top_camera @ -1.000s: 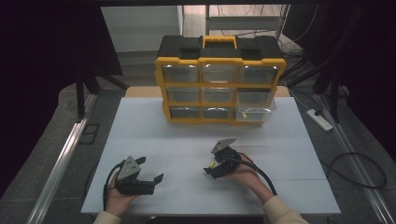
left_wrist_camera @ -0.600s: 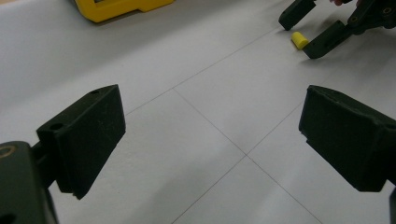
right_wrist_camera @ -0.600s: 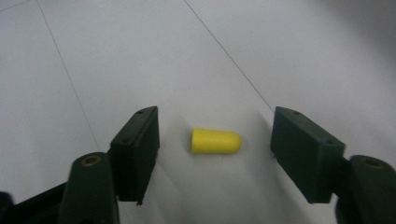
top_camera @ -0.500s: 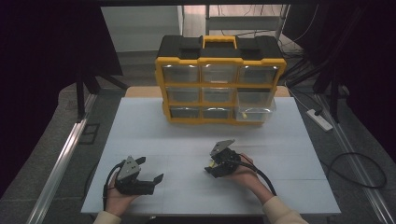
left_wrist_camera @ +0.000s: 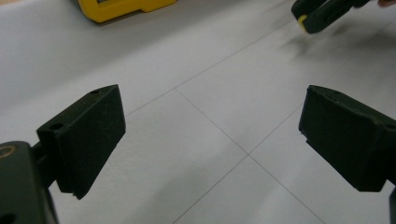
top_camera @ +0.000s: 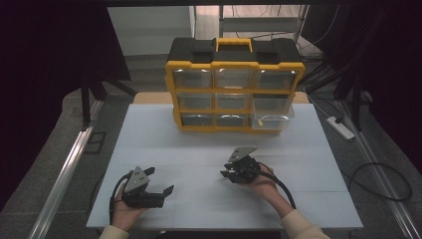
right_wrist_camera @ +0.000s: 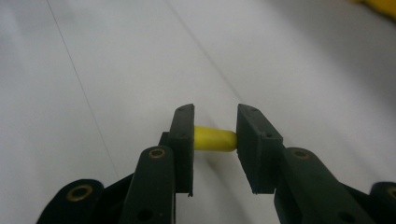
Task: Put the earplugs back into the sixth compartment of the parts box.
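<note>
A small yellow cylindrical piece [right_wrist_camera: 214,139] is pinched between the two black jaws of my right gripper [right_wrist_camera: 215,140], just above the white table. In the high view, the right gripper [top_camera: 225,174] sits right of the table's middle and points left. My left gripper [left_wrist_camera: 212,135] has its jaws spread wide with only bare table between them. It rests near the front left [top_camera: 160,180] in the high view. The left gripper view catches the right gripper [left_wrist_camera: 322,11] at its top right, the yellow piece [left_wrist_camera: 302,19] showing at the tip.
A yellow and black drawer organizer [top_camera: 234,89] stands at the back of the white table [top_camera: 199,144]; its bottom right clear drawer [top_camera: 272,117] is pulled out. A power strip [top_camera: 340,127] and a cable [top_camera: 378,179] lie on the floor at right.
</note>
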Action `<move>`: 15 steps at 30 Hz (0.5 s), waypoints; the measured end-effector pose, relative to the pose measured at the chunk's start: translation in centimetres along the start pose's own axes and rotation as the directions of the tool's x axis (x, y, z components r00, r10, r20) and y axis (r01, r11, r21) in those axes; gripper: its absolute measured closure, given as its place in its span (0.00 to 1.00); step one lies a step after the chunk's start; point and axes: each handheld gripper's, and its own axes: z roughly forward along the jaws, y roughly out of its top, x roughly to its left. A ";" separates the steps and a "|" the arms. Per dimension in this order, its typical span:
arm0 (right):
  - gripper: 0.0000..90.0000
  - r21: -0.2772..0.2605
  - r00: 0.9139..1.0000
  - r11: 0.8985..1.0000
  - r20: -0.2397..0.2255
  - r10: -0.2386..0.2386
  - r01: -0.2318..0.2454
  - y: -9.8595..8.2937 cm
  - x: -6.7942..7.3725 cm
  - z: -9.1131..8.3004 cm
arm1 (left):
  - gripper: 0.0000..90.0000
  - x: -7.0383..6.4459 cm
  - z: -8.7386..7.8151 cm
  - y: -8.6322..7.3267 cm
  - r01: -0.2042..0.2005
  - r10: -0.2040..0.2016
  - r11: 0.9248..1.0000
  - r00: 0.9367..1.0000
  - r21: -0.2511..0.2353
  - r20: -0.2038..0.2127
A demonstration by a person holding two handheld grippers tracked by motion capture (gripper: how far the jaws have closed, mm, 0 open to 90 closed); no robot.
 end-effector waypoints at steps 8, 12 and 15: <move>0.75 -0.171 0.999 0.984 0.006 0.042 -0.040 0.6 -0.3 -2.6 | 0.08 0.0 0.0 0.0 0.000 0.000 1.000 1.000 -0.002 -0.001; 0.75 -0.210 0.998 0.976 0.012 0.054 -0.051 0.8 -0.4 -3.5 | 0.08 0.0 0.0 0.0 0.002 -0.002 1.000 1.000 -0.002 -0.001; 0.75 -0.250 0.997 0.966 0.009 0.077 -0.072 0.8 -0.8 -4.5 | 0.08 0.0 0.0 0.0 0.001 -0.001 1.000 1.000 -0.001 0.000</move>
